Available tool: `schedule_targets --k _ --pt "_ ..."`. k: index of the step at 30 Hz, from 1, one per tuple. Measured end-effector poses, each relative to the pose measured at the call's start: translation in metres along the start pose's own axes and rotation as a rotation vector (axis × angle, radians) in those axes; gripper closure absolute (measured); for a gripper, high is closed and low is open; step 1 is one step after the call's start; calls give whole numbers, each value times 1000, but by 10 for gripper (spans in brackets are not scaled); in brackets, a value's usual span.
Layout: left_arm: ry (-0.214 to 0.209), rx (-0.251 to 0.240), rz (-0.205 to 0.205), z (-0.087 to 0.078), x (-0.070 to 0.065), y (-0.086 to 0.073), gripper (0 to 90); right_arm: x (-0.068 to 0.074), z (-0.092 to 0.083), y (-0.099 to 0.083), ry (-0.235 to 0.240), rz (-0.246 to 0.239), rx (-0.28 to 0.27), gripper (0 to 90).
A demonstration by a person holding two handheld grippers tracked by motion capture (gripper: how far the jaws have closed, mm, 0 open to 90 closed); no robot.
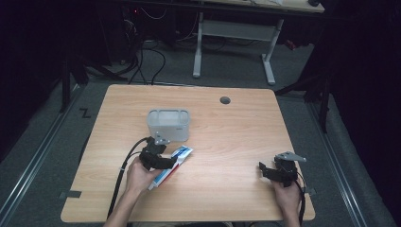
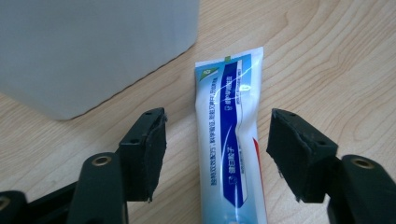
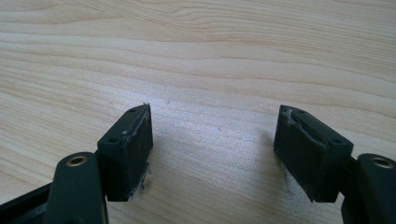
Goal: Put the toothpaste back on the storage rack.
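Observation:
A white and blue toothpaste tube (image 1: 174,163) (image 2: 231,140) lies flat on the wooden table, just in front of a translucent grey box (image 1: 169,124) (image 2: 88,46). My left gripper (image 1: 158,156) (image 2: 217,154) is open, its jaws standing either side of the tube without touching it. My right gripper (image 1: 267,171) (image 3: 212,149) is open low over bare wood near the table's front right, with nothing between its fingers.
The table (image 1: 227,142) has a round cable hole (image 1: 225,100) at the back. A white-legged desk (image 1: 234,33) and cables stand on the floor beyond. Bare wood lies between the two grippers.

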State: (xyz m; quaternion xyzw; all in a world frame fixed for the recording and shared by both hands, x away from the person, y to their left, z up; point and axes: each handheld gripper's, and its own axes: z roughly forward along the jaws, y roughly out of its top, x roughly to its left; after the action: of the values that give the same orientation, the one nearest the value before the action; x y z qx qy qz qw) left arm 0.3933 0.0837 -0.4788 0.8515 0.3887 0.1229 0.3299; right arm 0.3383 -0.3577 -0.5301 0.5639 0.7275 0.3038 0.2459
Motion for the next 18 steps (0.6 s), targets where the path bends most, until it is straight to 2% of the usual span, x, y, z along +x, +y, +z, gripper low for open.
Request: schedule_targets --k 1,4,9,18 --pt "-10 8 -6 3 0 1 396 0 0 0 0 0 0 281" --pt "-5 47 3 11 -1 1 400 0 0 0 0 -1 0 281" --pt "-6 73 -1 18 -2 2 388 0 0 0 0 -1 0 281" --pt "-1 132 21 31 -8 5 408 0 0 0 1 3 1 281"
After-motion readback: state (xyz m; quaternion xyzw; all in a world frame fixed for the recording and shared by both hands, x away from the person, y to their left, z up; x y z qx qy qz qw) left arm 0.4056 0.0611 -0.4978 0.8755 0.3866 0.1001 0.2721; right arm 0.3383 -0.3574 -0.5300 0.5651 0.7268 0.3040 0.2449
